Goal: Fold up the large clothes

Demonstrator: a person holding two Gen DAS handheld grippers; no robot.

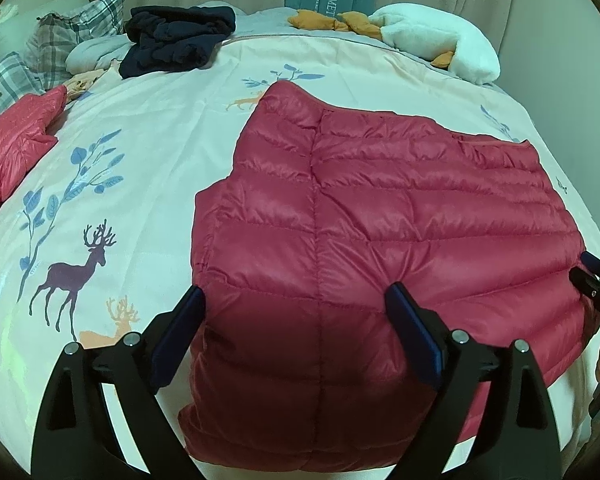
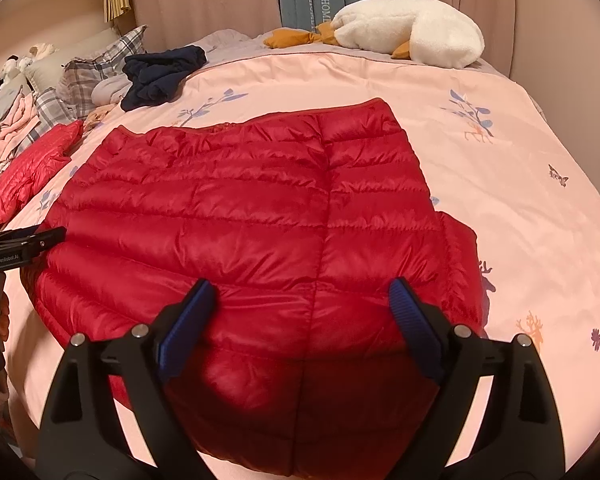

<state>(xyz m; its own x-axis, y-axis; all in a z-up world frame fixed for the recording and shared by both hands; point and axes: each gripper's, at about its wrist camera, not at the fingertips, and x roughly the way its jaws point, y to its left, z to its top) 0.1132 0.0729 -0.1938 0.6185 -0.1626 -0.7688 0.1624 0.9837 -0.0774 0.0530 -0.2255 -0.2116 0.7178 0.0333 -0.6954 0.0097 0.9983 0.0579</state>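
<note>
A red quilted down jacket (image 1: pixel 380 216) lies flat on the bed (image 1: pixel 148 184), spread over a pale cover printed with deer and leaves. It looks partly folded already: it forms a broad block with a vertical seam down it and an edge of another layer showing along one side.

By its look the jacket is light, puffy and soft, with a shiny shell that is probably slippery. It will likely slump and spring back when bent, and trapped air may make a fold rise again. A hold on the thick stitched hem or on a corner, where several layers can be pinched at once, seems safer than a pinch in the middle of a smooth panel, which could slide out.

The left gripper (image 1: pixel 296 300) hovers low over the near edge of the jacket, towards its left side, pointing forward along the bed. Its blue-padded fingers (image 1: pixel 414 332) stand wide apart with nothing between them but the fabric below; whether they touch it cannot be told. The right gripper (image 2: pixel 302 296) hangs likewise over the near edge towards the right side, fingers equally spread and empty. Each gripper shows at the edge of the other's view, so they sit side by side, well apart.

A second red garment (image 1: pixel 12 148), a dark blue bundle (image 1: pixel 172 40) and a white plush toy (image 2: pixel 412 32) lie further off.
</note>
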